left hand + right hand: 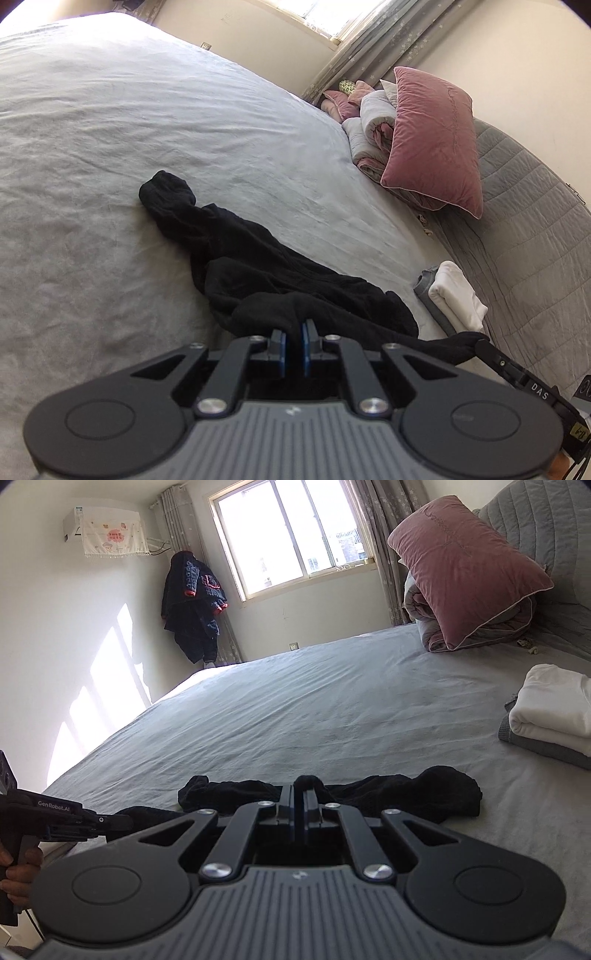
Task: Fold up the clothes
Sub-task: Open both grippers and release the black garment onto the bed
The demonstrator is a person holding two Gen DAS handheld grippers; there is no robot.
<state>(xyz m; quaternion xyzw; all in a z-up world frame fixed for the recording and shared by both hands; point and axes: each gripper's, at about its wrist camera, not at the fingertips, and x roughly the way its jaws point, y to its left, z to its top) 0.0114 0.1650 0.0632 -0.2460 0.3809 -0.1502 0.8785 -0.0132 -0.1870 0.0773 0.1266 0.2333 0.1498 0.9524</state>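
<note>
We had the left tool (294, 341) and right tool (303, 794) both clamped on the black garment (236, 251) sprawled on the bed (110, 129), and judged that uneven pulling could slip the thin cloth free

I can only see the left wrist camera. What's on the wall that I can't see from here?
Observer: An air conditioner hangs high on the wall, with a white cloth cover draped over it.
Operator: Is there anything else over there?
Observer: Yes, a dark blue jacket with red trim hangs in the corner beside the window.
Operator: My view shows only the end of the right gripper. What is it doing?
Observer: The right gripper has its jaws shut on an edge of the black garment, lying on the bed.
Operator: Who's holding my gripper?
Observer: A hand grips the left gripper's handle.
</note>
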